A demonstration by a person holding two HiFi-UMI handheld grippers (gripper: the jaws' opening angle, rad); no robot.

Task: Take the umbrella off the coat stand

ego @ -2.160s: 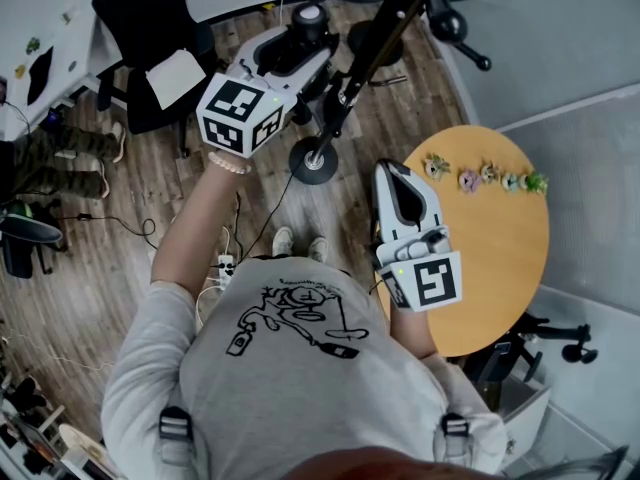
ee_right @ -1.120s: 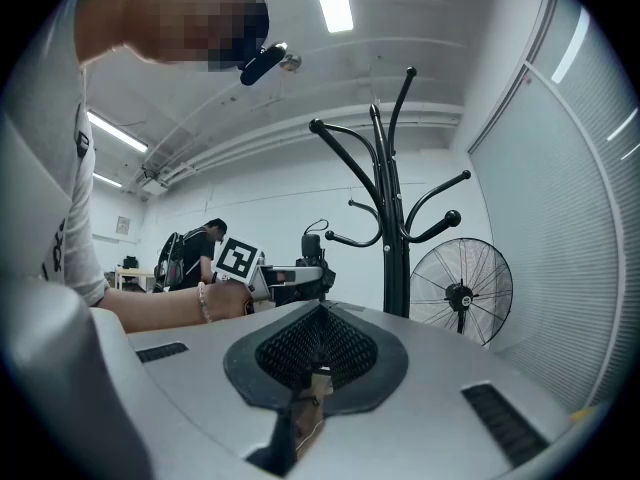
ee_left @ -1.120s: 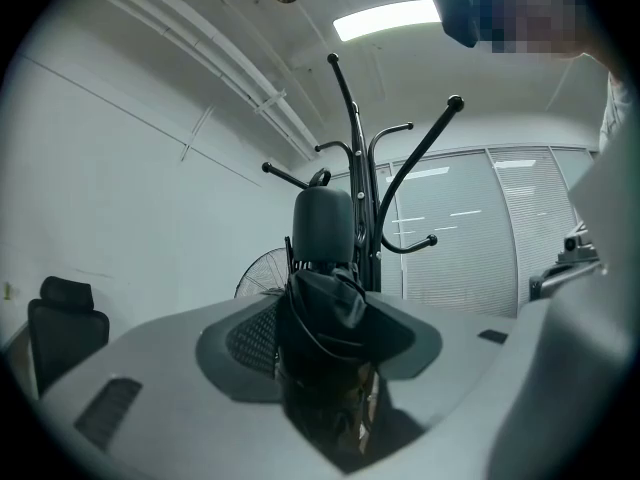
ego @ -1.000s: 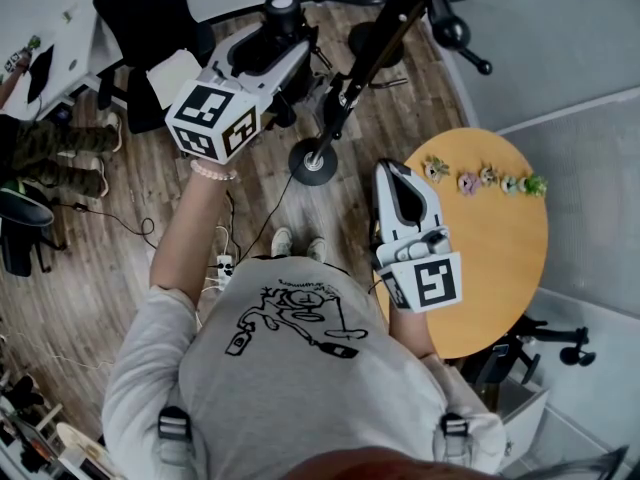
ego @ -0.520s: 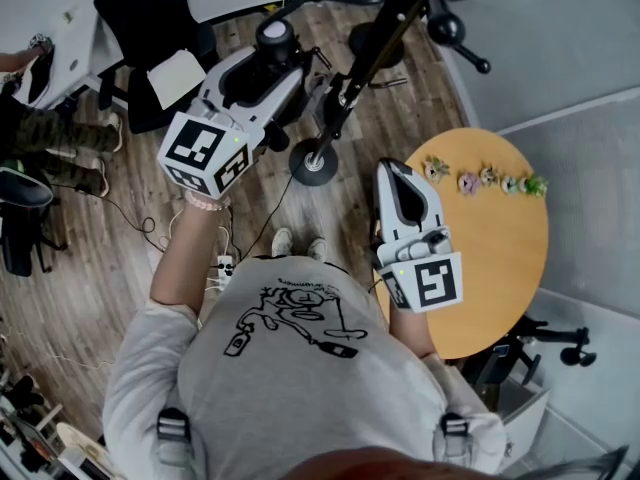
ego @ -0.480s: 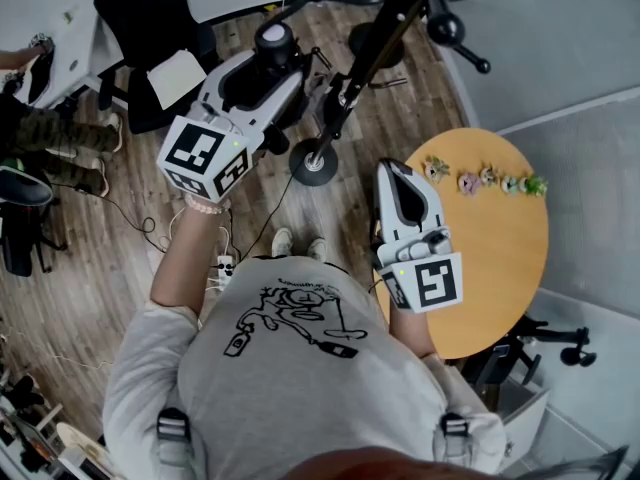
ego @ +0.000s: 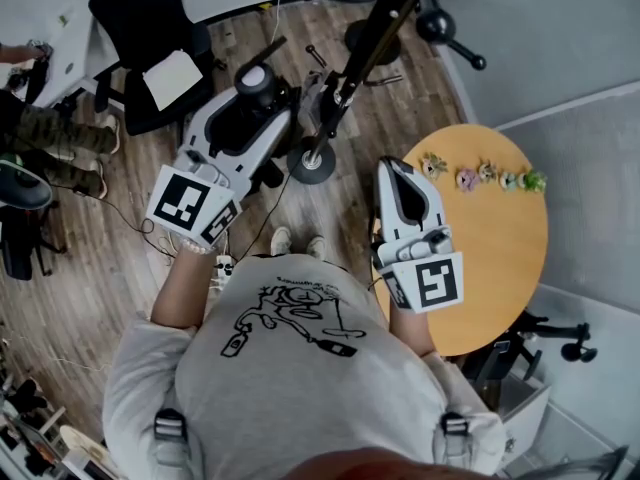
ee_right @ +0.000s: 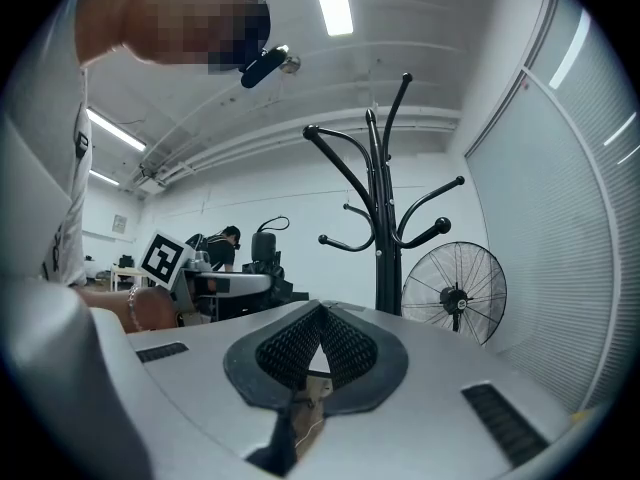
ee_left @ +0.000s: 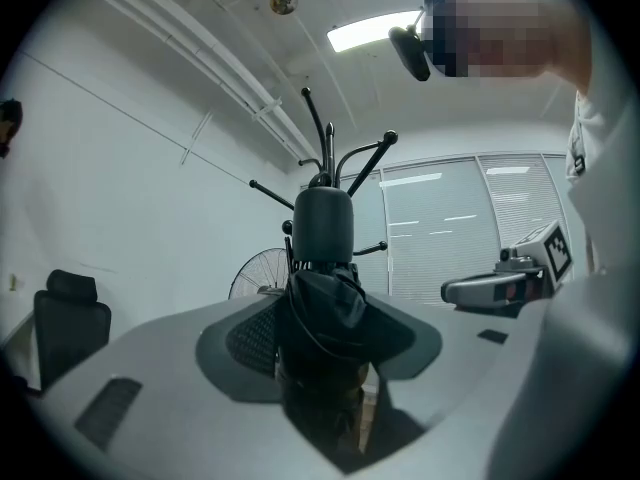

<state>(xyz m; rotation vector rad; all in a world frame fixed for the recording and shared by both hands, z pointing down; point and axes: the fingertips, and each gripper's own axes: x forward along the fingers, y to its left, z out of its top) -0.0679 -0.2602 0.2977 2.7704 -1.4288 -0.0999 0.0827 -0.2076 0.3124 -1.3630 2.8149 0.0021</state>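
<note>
The black folded umbrella [ego: 254, 76] stands upright in my left gripper [ego: 262, 96], which is shut on it just below the rounded handle. It hangs free, to the left of the black coat stand [ego: 345, 83] and clear of the hooks. In the left gripper view the umbrella [ee_left: 323, 233] fills the jaws of the left gripper [ee_left: 322, 313], with the coat stand [ee_left: 330, 163] behind it. My right gripper [ego: 395, 168] is held level at the edge of the round table, shut and empty. In the right gripper view the pads of the right gripper [ee_right: 312, 313] meet, and the coat stand [ee_right: 380, 218] rises ahead.
A round wooden table [ego: 500, 258] with a row of small figures [ego: 480, 178] is on the right. A black office chair [ego: 150, 28] stands at the back left. A fan [ee_right: 455, 293] stands beside the coat stand. Cables and a power strip [ego: 222, 265] lie on the wooden floor.
My left gripper has drawn back toward the person and to the left, carrying the umbrella away from the coat stand. The right gripper has stayed in place.
</note>
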